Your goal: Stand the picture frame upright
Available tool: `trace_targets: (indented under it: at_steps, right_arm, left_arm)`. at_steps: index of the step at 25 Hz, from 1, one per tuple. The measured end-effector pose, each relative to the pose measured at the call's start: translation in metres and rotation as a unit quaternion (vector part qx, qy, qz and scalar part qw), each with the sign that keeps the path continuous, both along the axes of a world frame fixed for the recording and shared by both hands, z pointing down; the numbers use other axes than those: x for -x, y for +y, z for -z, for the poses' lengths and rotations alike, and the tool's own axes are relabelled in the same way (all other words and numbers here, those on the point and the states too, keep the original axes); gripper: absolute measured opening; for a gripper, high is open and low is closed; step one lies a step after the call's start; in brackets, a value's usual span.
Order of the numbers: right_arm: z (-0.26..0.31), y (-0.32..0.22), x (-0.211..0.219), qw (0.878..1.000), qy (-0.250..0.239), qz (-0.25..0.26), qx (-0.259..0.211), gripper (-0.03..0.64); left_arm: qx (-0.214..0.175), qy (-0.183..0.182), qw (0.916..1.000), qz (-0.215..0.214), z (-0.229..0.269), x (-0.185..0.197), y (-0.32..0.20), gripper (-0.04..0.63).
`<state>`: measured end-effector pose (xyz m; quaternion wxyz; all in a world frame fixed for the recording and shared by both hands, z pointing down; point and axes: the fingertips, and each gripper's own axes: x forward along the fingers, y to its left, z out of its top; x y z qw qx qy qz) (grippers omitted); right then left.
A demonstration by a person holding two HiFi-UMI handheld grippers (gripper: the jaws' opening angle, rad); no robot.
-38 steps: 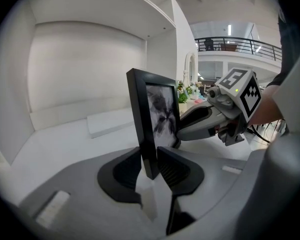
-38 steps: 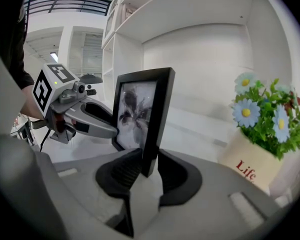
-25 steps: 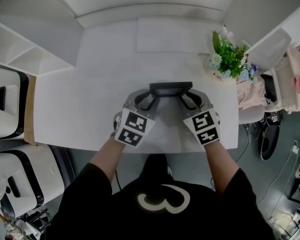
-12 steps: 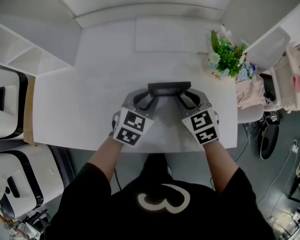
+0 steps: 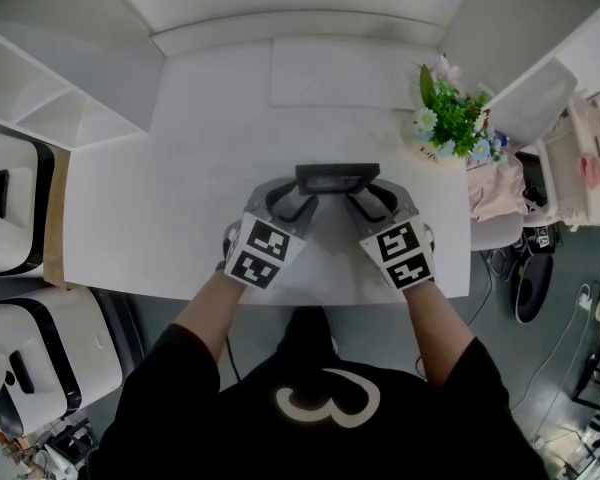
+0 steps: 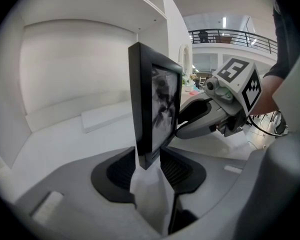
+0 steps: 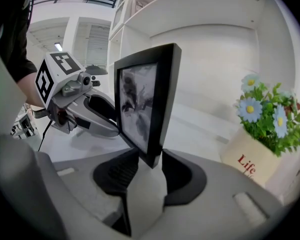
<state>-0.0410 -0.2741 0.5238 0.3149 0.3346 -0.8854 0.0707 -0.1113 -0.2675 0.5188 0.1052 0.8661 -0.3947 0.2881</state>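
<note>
Staged test bay in a large open hall, white counter (image 5: 160, 218) against plain white panels, open white shelving (image 5: 35, 98), white-and-black machines (image 5: 10, 193) on the floor, loose cables (image 5: 496, 266), mezzanine railing (image 6: 230, 33), ceiling strip light (image 6: 223, 22), potted flowers (image 5: 450, 123).

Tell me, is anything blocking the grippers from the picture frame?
Nothing visible. The frame stands upright on the table, one lower corner between the jaws of the left gripper, the other between those of the right gripper. Both pairs have just been opening. The flowers stand aside.
</note>
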Motion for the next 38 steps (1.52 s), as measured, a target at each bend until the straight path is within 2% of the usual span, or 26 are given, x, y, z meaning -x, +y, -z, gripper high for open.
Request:
trace_targets:
  at_steps: [3, 6, 8, 11, 13, 17, 20, 24, 27, 32, 38]
  right_arm:
    - [0.004, 0.002, -0.003, 1.0, -0.002, -0.005, 0.002, 0.161]
    - [0.009, 0.006, -0.012, 1.0, -0.017, -0.017, 0.015, 0.161]
    - [0.015, 0.013, -0.019, 0.999, -0.036, -0.023, 0.032, 0.161]
    - [0.033, 0.026, -0.026, 0.995, -0.078, -0.034, 0.05, 0.161]
    - [0.05, 0.042, -0.03, 0.993, -0.105, -0.034, 0.052, 0.16]
    - [0.088, 0.085, -0.031, 0.988, -0.14, -0.015, 0.054, 0.114]
    - [0.119, 0.121, -0.034, 0.986, -0.163, -0.004, 0.043, 0.072]
    - [0.163, 0.171, -0.04, 0.978, -0.206, 0.012, 0.018, 0.027]
    - [0.191, 0.206, -0.05, 0.973, -0.23, 0.018, 0.005, 0.01]
    - [0.222, 0.251, -0.058, 0.965, -0.259, 0.029, -0.028, 0.003]
    - [0.228, 0.285, -0.071, 0.962, -0.268, 0.036, -0.029, 0.003]
  left_arm:
    - [0.005, 0.007, 0.9999, 0.01, 0.001, 0.004, 0.001, 0.167]
    - [0.011, 0.003, 0.9997, 0.021, 0.003, 0.009, 0.007, 0.17]
    - [0.018, -0.005, 0.9989, 0.042, 0.007, 0.017, 0.015, 0.169]
    - [0.036, 0.012, 0.9966, 0.073, 0.019, 0.022, 0.036, 0.164]
    - [0.048, 0.026, 0.9947, 0.087, 0.03, 0.021, 0.054, 0.143]
    - [0.042, 0.057, 0.9919, 0.105, 0.071, 0.01, 0.09, 0.072]
    - [0.029, 0.085, 0.9916, 0.093, 0.106, -0.01, 0.122, 0.04]
    - [0.008, 0.101, 0.9918, 0.078, 0.148, -0.035, 0.17, 0.012]
    - [0.006, 0.138, 0.9883, 0.064, 0.173, -0.057, 0.206, 0.011]
    - [-0.001, 0.17, 0.9846, 0.041, 0.197, -0.076, 0.259, 0.009]
    - [-0.005, 0.18, 0.9822, 0.053, 0.207, -0.081, 0.293, 0.009]
